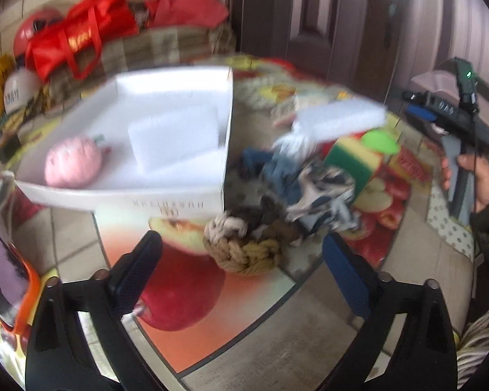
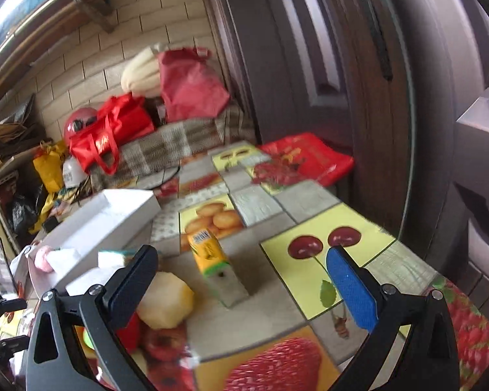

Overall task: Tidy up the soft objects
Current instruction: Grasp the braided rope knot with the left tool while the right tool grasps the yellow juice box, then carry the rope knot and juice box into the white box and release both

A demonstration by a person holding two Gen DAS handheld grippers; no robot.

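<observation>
A white box [image 1: 166, 192] stands on the fruit-print table and holds a pink plush ball [image 1: 73, 162] and a white foam sponge [image 1: 176, 137]. To its right lies a pile of soft things: a tan braided rope toy [image 1: 244, 251], crumpled cloths [image 1: 313, 189], a green and yellow sponge [image 1: 352, 163], a white foam block [image 1: 339, 117]. My left gripper [image 1: 241, 270] is open and empty just in front of the rope toy. My right gripper [image 2: 241, 280] is open and empty above the table; its body shows in the left wrist view [image 1: 463, 137]. The box also shows in the right wrist view [image 2: 107, 218].
A yellow juice carton [image 2: 212, 257] and a pale yellow sponge ball [image 2: 166, 299] lie on the table. A phone on an orange stand [image 1: 6, 273] is at the left edge. Red bags [image 1: 78, 39] sit on a bench behind. A dark door [image 2: 309, 65] is at the right.
</observation>
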